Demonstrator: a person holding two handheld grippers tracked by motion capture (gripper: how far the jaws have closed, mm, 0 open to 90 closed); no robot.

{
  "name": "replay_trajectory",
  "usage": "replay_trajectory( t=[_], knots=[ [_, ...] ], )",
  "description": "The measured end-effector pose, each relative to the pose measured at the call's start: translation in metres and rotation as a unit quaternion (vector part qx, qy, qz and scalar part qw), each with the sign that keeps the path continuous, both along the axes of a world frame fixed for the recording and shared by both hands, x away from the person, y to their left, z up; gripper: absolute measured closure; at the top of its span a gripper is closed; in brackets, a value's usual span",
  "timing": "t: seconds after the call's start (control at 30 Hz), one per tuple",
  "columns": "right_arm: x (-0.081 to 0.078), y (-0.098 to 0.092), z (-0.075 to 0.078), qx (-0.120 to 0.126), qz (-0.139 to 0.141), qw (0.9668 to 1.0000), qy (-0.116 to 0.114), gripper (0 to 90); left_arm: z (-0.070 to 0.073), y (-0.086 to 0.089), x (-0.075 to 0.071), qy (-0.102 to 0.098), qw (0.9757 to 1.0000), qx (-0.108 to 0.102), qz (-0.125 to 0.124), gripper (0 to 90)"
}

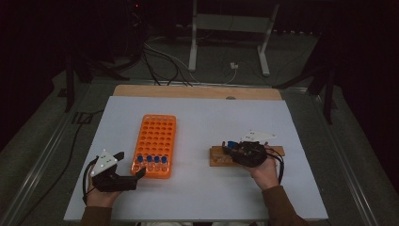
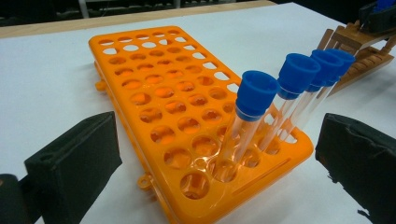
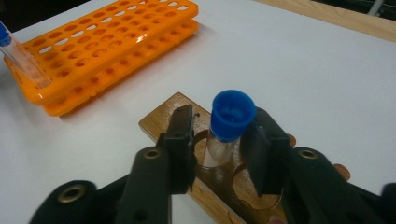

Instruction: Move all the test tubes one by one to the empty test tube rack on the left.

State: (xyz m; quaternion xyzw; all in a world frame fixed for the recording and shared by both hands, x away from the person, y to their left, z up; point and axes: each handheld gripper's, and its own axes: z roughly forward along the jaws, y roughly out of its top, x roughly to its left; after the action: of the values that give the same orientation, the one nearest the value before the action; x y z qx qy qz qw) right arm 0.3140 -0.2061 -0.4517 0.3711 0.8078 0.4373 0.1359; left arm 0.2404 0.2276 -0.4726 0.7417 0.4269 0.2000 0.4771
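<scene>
An orange tube rack (image 1: 157,136) lies left of centre with several blue-capped glass tubes (image 1: 151,160) in its near row. My left gripper (image 1: 131,163) stands open at the rack's near left corner. In the left gripper view its two black pads (image 2: 74,158) are wide apart on either side of the rack's (image 2: 154,79) near end and the tubes (image 2: 252,107). My right gripper (image 3: 223,122) straddles a blue-capped tube (image 3: 231,116) standing in a wooden rack (image 3: 163,121). A gap shows beside the left pad; the right pad sits at the cap. From above, that gripper (image 1: 230,149) covers the wooden rack (image 1: 216,157).
A white sheet (image 1: 211,117) covers the table, with a strip of bare wood (image 1: 197,91) along the far edge. Cables and a metal stand (image 1: 193,37) are on the floor beyond. The orange rack (image 3: 102,42) lies far left in the right gripper view.
</scene>
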Motion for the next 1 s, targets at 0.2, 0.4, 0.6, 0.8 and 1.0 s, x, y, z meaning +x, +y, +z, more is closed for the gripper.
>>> replay_trajectory(
  t=[0.2, 0.4, 0.6, 0.8, 1.0],
  knots=[
    [0.000, 0.004, 0.000, -0.005, 0.002, 1.0000, -0.005, 73.9, 0.000, 0.000, 0.000, 0.002, 1.0000, 0.000, 0.000, 0.5],
    [-0.002, 0.008, 0.001, -0.028, 0.005, 0.9995, -0.013, 76.3, -0.001, -0.001, 0.000, 0.002, 1.0000, 0.000, -0.001, 0.5],
    [-0.001, 0.007, 0.001, -0.026, 0.006, 0.9996, -0.009, 76.5, -0.001, -0.002, 0.001, 0.002, 1.0000, 0.002, -0.003, 0.5],
    [-0.002, 0.007, 0.005, -0.022, 0.007, 0.9997, -0.012, 76.6, -0.001, -0.002, 0.001, 0.002, 1.0000, 0.001, -0.004, 0.4],
    [-0.003, 0.005, 0.012, -0.017, 0.005, 0.9997, -0.015, 76.6, -0.001, -0.002, 0.001, 0.002, 1.0000, 0.000, -0.006, 0.4]
  ],
)
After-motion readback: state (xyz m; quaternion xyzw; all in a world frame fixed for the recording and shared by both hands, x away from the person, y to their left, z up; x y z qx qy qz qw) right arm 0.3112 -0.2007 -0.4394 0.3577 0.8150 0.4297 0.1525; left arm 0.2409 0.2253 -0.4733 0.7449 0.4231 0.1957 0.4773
